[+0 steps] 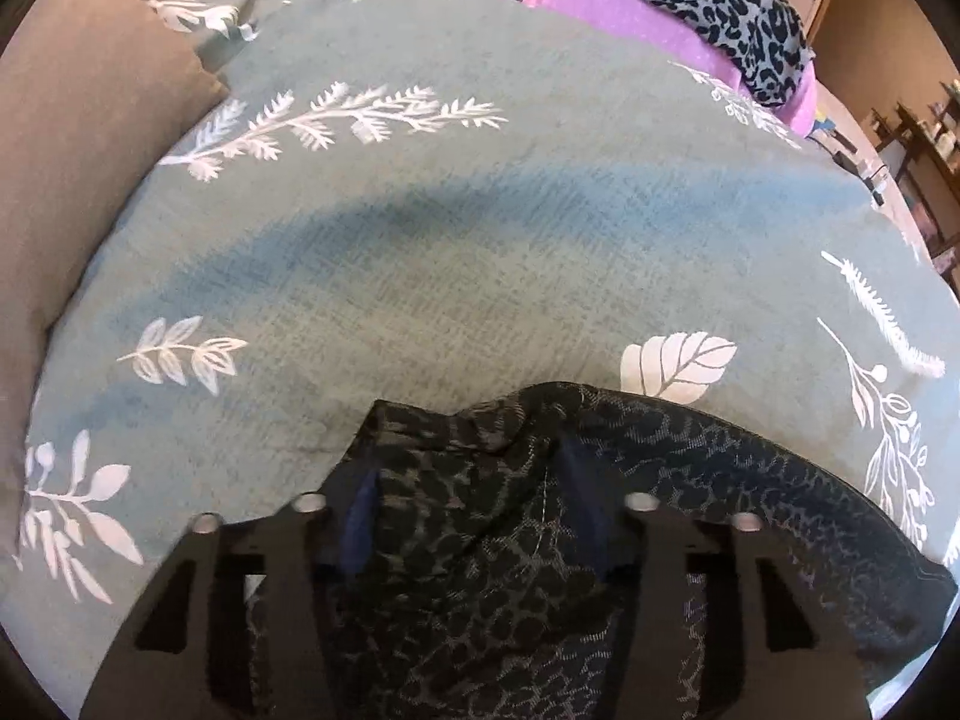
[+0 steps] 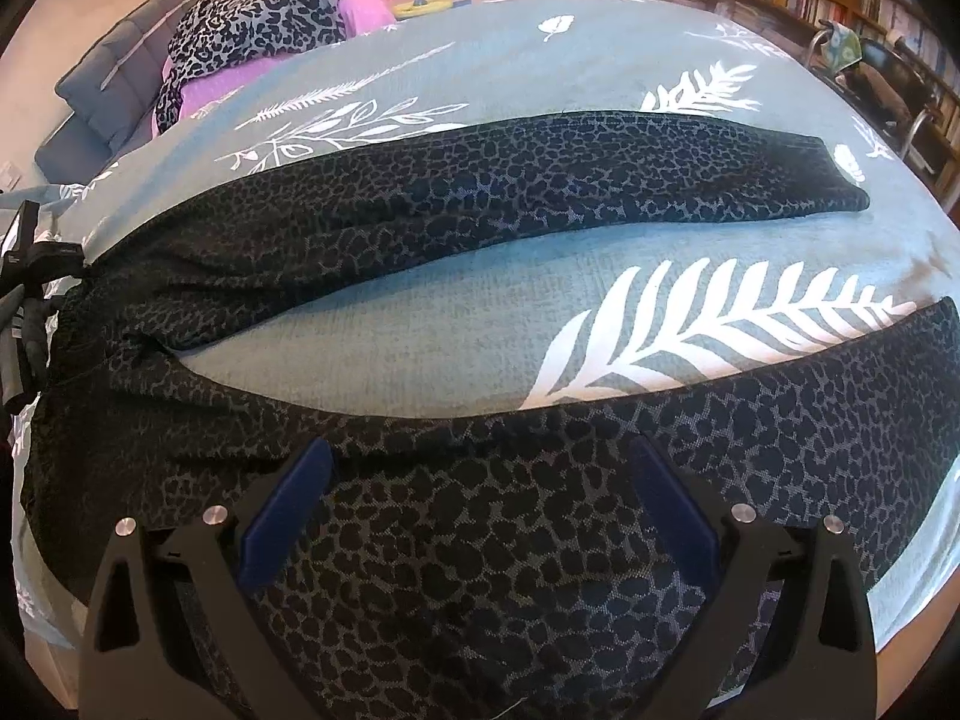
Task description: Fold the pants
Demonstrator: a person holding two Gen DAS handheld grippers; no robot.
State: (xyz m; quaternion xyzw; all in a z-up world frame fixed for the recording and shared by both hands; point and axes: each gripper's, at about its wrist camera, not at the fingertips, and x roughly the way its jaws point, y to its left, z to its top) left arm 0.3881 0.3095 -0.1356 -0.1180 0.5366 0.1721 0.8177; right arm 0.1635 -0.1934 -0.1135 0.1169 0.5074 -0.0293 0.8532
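Soft, limp leopard-print pants (image 2: 480, 228) spread flat on teal bedspread (image 2: 420, 330). Right gripper (image 2: 477, 516) spread wide over near leg, gripping nothing. Left gripper (image 1: 468, 516) over bunched waist fabric; clamped or not, cannot tell. Best held at waistband and hem. Long axis left-right, hems rightward, legs parted.

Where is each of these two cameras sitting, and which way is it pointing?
Left wrist: rides the left claw, facing across the leaf-print bedspread; its dark fingers straddle bunched pants.
Right wrist: rides the right claw, looking over the spread pants; its blue fingers show, with the other claw at the left edge.
Shared: pants, bedspread, leopard cloth on purple.
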